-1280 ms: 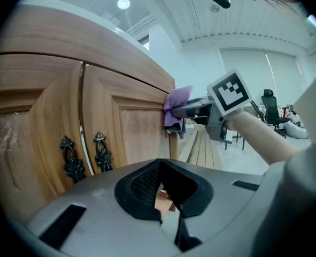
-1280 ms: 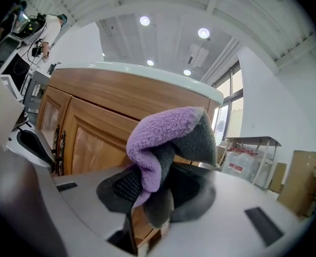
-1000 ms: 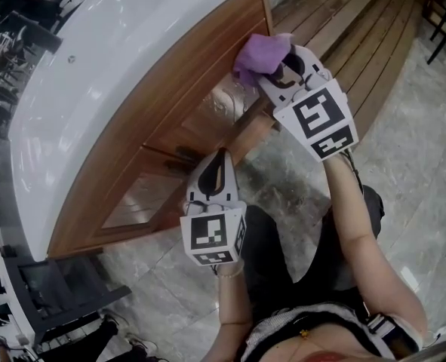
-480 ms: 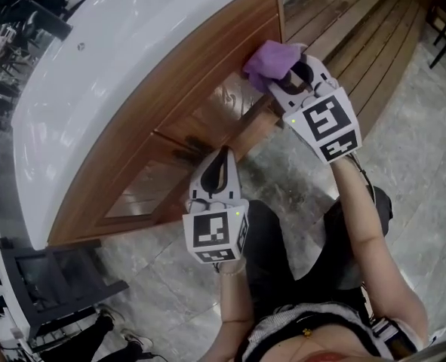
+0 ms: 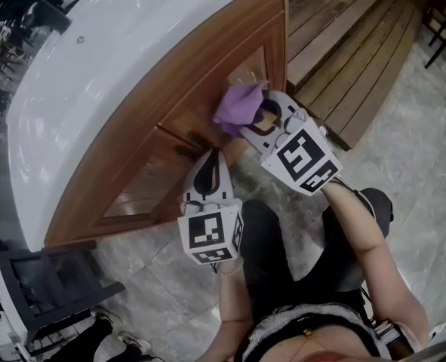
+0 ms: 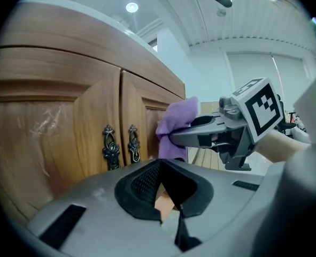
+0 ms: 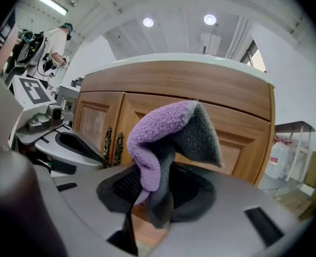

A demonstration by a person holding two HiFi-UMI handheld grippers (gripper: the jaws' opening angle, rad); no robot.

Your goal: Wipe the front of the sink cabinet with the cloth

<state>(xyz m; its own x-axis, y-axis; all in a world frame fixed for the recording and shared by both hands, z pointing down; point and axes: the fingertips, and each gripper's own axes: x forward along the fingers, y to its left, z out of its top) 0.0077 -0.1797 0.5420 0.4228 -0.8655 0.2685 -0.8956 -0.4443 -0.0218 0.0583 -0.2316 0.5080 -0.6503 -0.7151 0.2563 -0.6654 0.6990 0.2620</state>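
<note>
A purple cloth (image 5: pixel 236 105) is pinched in my right gripper (image 5: pixel 250 124) and pressed against the wooden front of the sink cabinet (image 5: pixel 158 100), on the right-hand door just right of the ornate metal handles (image 5: pixel 195 139). In the right gripper view the cloth (image 7: pixel 160 138) folds up out of the shut gripper (image 7: pixel 156 199), with the cabinet (image 7: pixel 238 114) close behind. My left gripper (image 5: pixel 220 157) is shut and empty, hovering low near the handles (image 6: pixel 120 146). From the left gripper view, the cloth (image 6: pixel 176 127) and the right gripper (image 6: pixel 200 135) sit against the door.
A white countertop (image 5: pixel 87 74) caps the cabinet. A slatted wooden platform (image 5: pixel 351 51) lies to the right and a dark stand (image 5: pixel 49 292) at the lower left, on the marble floor (image 5: pixel 419 149). A person (image 7: pixel 56 42) stands far behind in the right gripper view.
My right gripper has carried the cloth down and left across the door, from near the cabinet's upper right corner toward the handles. The left gripper has stayed put.
</note>
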